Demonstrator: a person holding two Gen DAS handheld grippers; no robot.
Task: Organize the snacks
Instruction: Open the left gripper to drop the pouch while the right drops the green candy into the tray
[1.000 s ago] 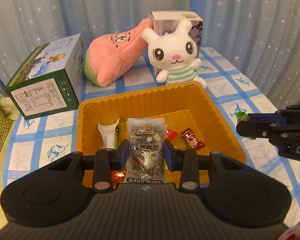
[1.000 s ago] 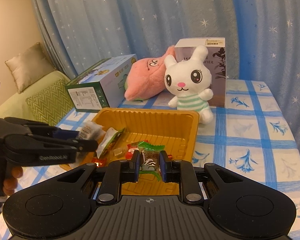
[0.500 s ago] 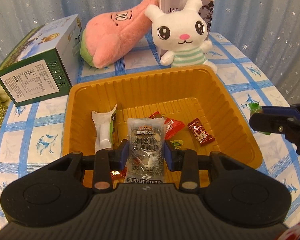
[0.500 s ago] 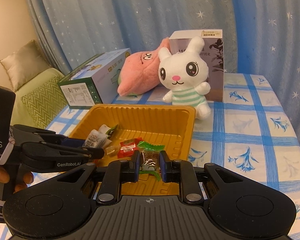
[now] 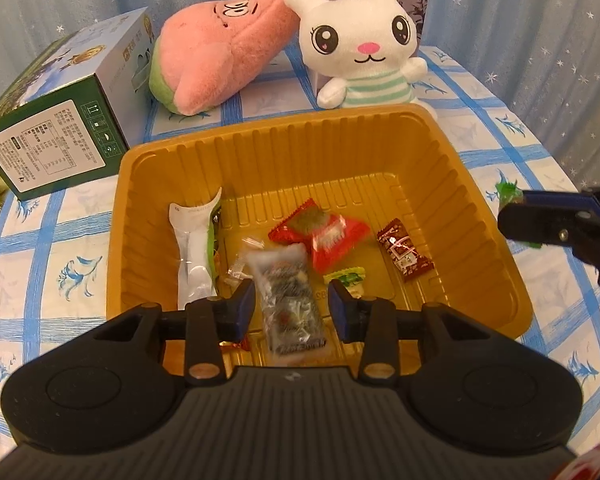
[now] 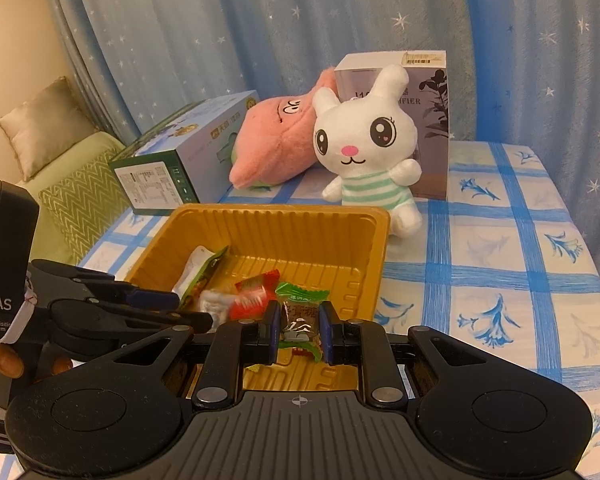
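Note:
A yellow plastic tray (image 5: 284, 148) (image 6: 300, 220) sits on the blue checked tablecloth and holds several wrapped snacks. My left gripper (image 5: 291, 303) is open above the tray's near side; a clear packet of dark snack (image 5: 290, 304) is blurred between the spread jaws, not touching the pads. My right gripper (image 6: 299, 330) is shut on a green-wrapped candy (image 6: 302, 320) over the tray's near right part; it shows in the left wrist view (image 5: 516, 206) at the tray's right rim. In the tray lie a white pouch (image 5: 194, 256), a red packet (image 5: 324, 236) and a brown bar (image 5: 404, 250).
Behind the tray stand a white bunny plush (image 5: 364, 48) (image 6: 364, 152), a pink plush (image 5: 220, 64), a green-and-white box (image 5: 60, 112) on the left and a tall box (image 6: 424, 120). Blue curtains hang behind. A sofa with cushions (image 6: 44, 128) is to the left.
My left gripper moved forward over the tray and opened, letting go of the clear snack packet, which is dropping into the tray. My right gripper came closer to the tray, still holding the green candy.

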